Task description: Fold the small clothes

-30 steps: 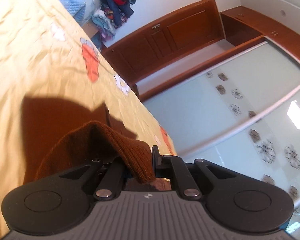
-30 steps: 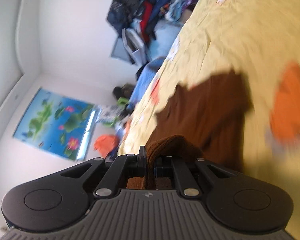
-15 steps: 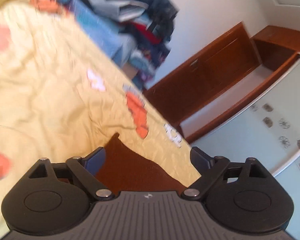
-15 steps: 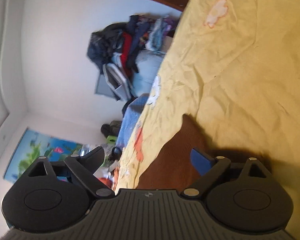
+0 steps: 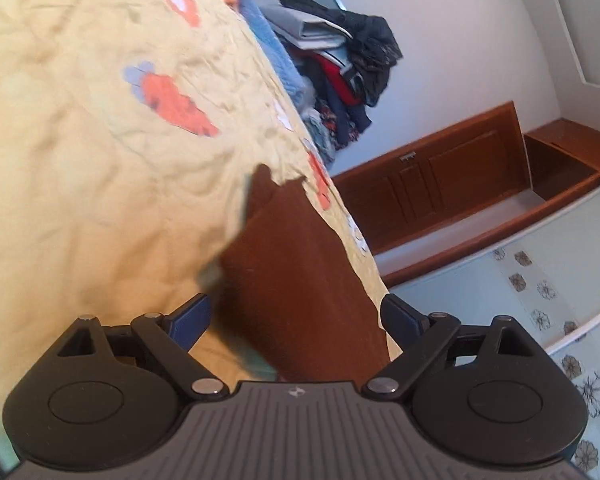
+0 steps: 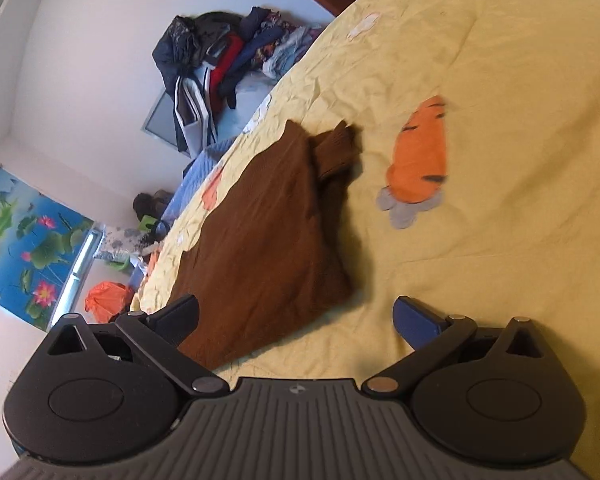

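We list one brown knitted garment (image 6: 268, 224), lying folded on the yellow bedspread (image 6: 500, 80); this is our landmark. Its near edge is cut off behind the left gripper (image 5: 296, 320), and its far corner blurs in that view, so we cannot make out detail there. Left gripper: jaws wide, empty, over the garment. Right gripper (image 6: 296, 320): jaws opening, nothing pressed between them, at the garment's near corner. Beside the garment, an orange carrot print (image 6: 420, 160). Beyond it, a heap of clothes (image 6: 224, 60) against the white wall (image 6: 80, 60); a lotus poster (image 6: 24, 240) lower on that wall. In the left view, wooden cabinets (image 5: 440, 184) past the bed edge.
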Tool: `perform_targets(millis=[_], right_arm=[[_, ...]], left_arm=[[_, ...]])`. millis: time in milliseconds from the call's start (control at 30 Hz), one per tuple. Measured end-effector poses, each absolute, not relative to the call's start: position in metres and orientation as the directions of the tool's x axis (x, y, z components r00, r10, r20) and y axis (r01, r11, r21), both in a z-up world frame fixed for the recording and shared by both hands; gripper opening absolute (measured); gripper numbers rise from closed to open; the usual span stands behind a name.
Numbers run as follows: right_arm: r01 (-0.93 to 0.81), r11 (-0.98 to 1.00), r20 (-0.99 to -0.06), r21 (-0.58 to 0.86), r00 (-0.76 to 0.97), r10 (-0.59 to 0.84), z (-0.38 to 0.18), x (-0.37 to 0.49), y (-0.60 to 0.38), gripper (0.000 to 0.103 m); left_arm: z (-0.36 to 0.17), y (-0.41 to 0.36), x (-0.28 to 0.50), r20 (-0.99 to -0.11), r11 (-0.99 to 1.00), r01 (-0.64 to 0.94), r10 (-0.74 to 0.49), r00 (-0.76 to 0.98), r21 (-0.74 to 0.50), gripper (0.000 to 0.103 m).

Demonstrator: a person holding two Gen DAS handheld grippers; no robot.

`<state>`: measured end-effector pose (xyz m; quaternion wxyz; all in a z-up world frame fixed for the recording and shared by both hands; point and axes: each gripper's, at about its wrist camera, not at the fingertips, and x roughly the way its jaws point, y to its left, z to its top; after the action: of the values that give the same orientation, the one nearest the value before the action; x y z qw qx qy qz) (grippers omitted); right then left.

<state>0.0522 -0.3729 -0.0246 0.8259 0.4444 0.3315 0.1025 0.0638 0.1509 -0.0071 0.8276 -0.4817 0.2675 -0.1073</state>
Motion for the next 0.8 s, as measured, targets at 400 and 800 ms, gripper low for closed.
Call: perform_targets(millis=[400, 800], right_arm=[[0.17, 0.521, -0.468, 0.836, 0.717, 0.517, -0.05, 0.099, -0.362, 0.018], [-0.032, 0.533, -0.363, 0.845, 0.698, 0.617, 0.004, -0.023, -0.374, 0.017]], left_arm=[[-0.02, 0.128, 0.1, -0.484, 0.535, -0.198, -0.469, 0.739, -0.821, 0.015], [0.027, 0.16, -0.049, -0.466, 0.614, -0.025, -0.572, 0.674, -0.789, 0.014]])
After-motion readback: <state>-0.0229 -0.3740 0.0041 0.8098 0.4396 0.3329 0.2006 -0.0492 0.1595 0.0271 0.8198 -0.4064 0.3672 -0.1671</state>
